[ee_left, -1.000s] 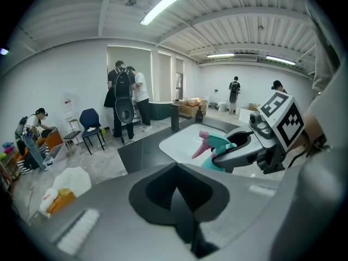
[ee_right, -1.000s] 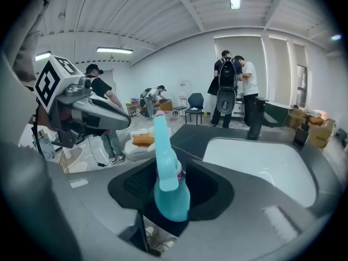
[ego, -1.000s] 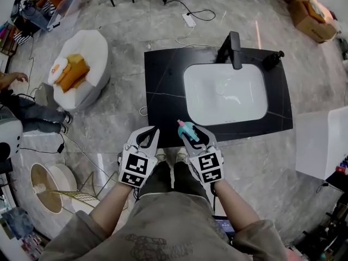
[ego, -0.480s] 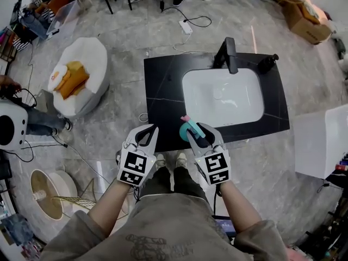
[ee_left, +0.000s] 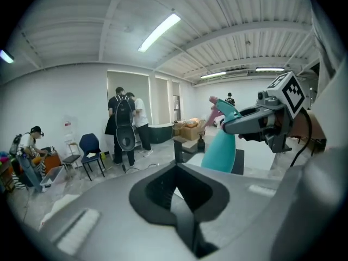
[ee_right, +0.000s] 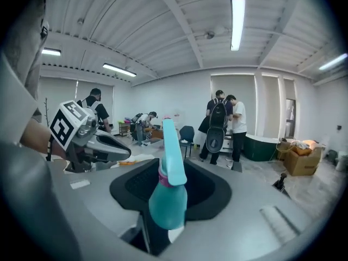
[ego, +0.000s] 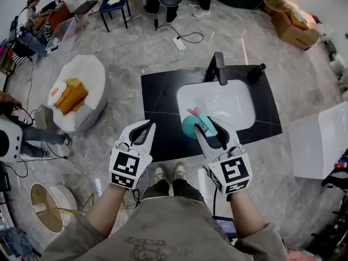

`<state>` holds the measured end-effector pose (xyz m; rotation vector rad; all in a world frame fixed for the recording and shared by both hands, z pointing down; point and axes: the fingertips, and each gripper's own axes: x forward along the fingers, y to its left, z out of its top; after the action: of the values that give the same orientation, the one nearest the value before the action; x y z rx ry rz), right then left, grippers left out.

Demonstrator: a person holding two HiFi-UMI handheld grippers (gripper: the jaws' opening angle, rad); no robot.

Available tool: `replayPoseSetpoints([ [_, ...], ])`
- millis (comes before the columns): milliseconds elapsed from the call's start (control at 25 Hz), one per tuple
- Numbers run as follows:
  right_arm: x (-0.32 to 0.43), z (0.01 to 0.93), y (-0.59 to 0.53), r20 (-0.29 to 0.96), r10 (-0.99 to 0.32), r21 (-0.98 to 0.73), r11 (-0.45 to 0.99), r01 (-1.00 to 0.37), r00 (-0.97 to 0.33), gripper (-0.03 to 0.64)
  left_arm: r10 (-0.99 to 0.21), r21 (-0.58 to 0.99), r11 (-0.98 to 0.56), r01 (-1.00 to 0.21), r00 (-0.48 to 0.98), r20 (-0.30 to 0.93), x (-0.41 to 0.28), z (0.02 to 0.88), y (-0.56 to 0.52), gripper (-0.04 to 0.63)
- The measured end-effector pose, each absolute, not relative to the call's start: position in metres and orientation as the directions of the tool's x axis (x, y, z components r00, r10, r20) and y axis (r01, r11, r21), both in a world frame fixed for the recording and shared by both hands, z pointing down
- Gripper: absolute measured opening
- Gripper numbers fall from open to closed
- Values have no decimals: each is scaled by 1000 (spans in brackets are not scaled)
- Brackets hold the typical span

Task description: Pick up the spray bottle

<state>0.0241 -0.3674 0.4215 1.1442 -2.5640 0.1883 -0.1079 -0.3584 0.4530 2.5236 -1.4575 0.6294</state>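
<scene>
ok, our right gripper (ego: 209, 128) has the teal spray bottle (ego: 191, 126) clamped between its jaws, which have just been closing on it; we hold it in the air over the front edge of the white sink (ego: 239, 105) in the black counter (ego: 157, 99). left gripper (ego: 148, 126) is empty, jaws together.

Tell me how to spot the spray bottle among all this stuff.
Find the black counter with the white sink in the middle of the floor. Above its near edge, the right gripper is shut on the spray bottle, held in the air. It is the only teal thing there, rounded, with a pink nozzle.
</scene>
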Motion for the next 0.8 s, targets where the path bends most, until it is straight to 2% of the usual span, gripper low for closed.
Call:
replayPoseSetpoints([
  [320, 40, 344, -353, 221, -750, 72, 650, -757, -623, 166, -833, -218, -531, -819, 457, 313, -93, 385, -363, 0],
  [640, 63, 317, -329, 182, -784, 89, 614, -784, -593, 166, -833, -257, -553, -793, 517, 198, -77, 337, -352, 0],
  [800, 65, 318, -322, 178, -786, 100, 614, -783, -593, 164, -831, -232, -555, -799, 519, 202, -78, 338, -344, 0],
])
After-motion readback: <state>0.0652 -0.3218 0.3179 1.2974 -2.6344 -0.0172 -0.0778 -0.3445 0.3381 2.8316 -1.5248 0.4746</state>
